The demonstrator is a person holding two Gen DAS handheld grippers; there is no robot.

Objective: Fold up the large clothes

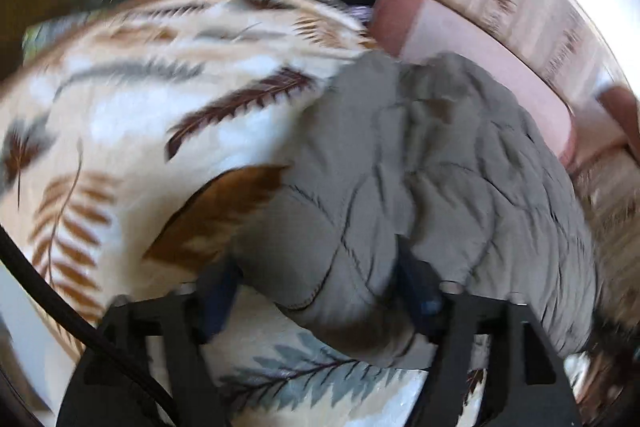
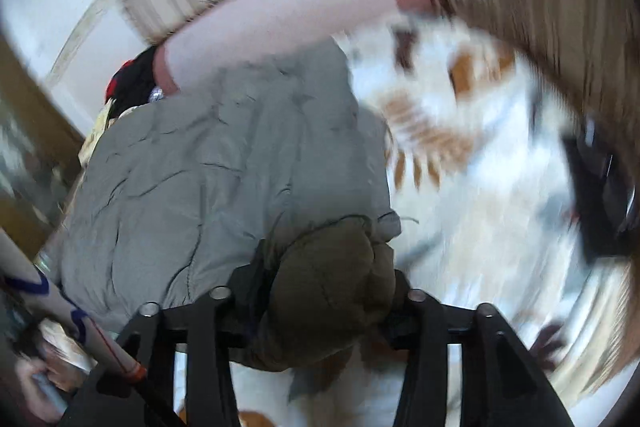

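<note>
Grey quilted jacket (image 1: pixel 420 163) on leaf-print bedspread (image 1: pixel 132 115), centre frame.
Left claw (image 1: pixel 320 303) spread around jacket edge; right claw (image 2: pixel 324 307) spread around bunched olive fold (image 2: pixel 328 291), grip unclear; blurred.

Both fisheye views are bright with soft daylight and heavily smeared by motion blur. In the left wrist view the leaf-print bedspread (image 1: pixel 120 115) streaks toward nine o'clock, while the grey quilted jacket (image 1: pixel 420 163) at centre keeps fairly crisp seams. In the right wrist view the blur is worst from one to four o'clock, where the print washes out to near white. Dark lens rims curve round the corners, and straight lines bow near the edges.
</note>
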